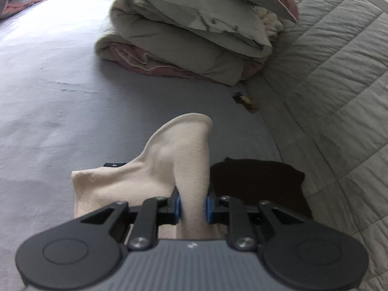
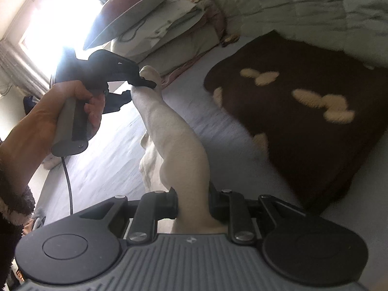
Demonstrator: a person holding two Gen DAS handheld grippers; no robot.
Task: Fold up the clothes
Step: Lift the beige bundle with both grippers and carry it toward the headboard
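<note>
My left hand-held gripper [image 1: 192,207] is clamped on a cream garment [image 1: 169,160], its blue pads [image 1: 178,208] pressing a bunched fold of the cloth from both sides. My right hand-held gripper [image 2: 192,205] is closed on another part of the same cream garment [image 2: 174,140], which stretches away from it to the left hand-held gripper [image 2: 143,82], held up in my left hand [image 2: 72,111] ahead and to the left. The cloth hangs between the two, above the bed [image 1: 60,84]. Just right of my left hand-held gripper lies a dark brown garment [image 1: 254,181]; seen past my right one, the dark brown garment [image 2: 303,121] has cream patches. Farther ahead sits a pile of folded bedding [image 1: 181,43].
</note>
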